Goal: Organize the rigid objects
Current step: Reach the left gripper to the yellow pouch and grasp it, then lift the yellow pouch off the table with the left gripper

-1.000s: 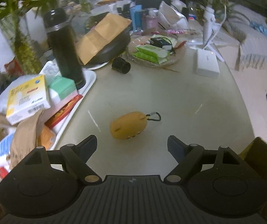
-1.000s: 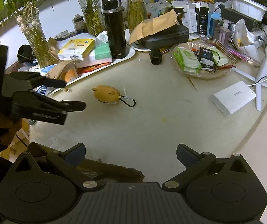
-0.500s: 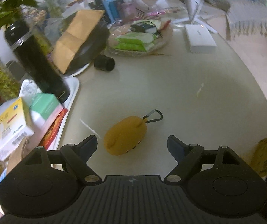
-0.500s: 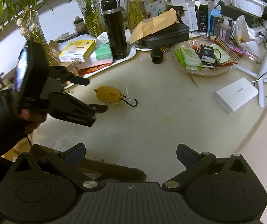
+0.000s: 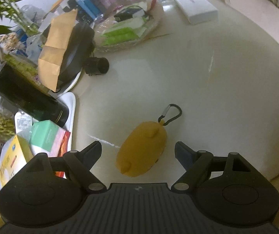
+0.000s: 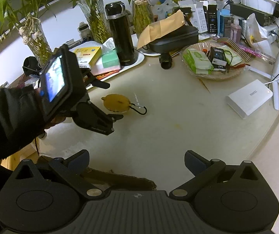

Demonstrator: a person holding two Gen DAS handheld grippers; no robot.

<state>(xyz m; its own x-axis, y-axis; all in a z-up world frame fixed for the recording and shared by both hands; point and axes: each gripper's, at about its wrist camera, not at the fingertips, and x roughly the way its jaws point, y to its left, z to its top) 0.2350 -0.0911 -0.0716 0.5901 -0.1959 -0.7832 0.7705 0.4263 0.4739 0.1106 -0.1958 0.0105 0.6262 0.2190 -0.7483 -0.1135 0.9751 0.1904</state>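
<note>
Left gripper (image 5: 138,149) is spread wide w/ nothing clamped: the yellow case (image 5: 142,149) lies between the two fingers at lower centre of the left wrist view, pads clear of it on both sides. The case rests flat on the bare beige table (image 5: 207,81), its carabiner (image 5: 171,114) pointing toward the upper right, away from the fingers, so the grab can go across the smooth body rather than the loose clip (prob. deliberate).

In the right wrist view the same case (image 6: 116,103) sits left of centre, partly behind the left gripper's lower finger. Right gripper (image 6: 136,160) also gapes, empty, at the bottom of the frame over the table's near edge, looks parked, out of the way.

Upper left holds a white tray (image 6: 137,58) crowded w/ a black flask (image 6: 121,37) and boxes; a glass dish (image 6: 213,74) sits upper right. Which is the case's destination I can't tell.
</note>
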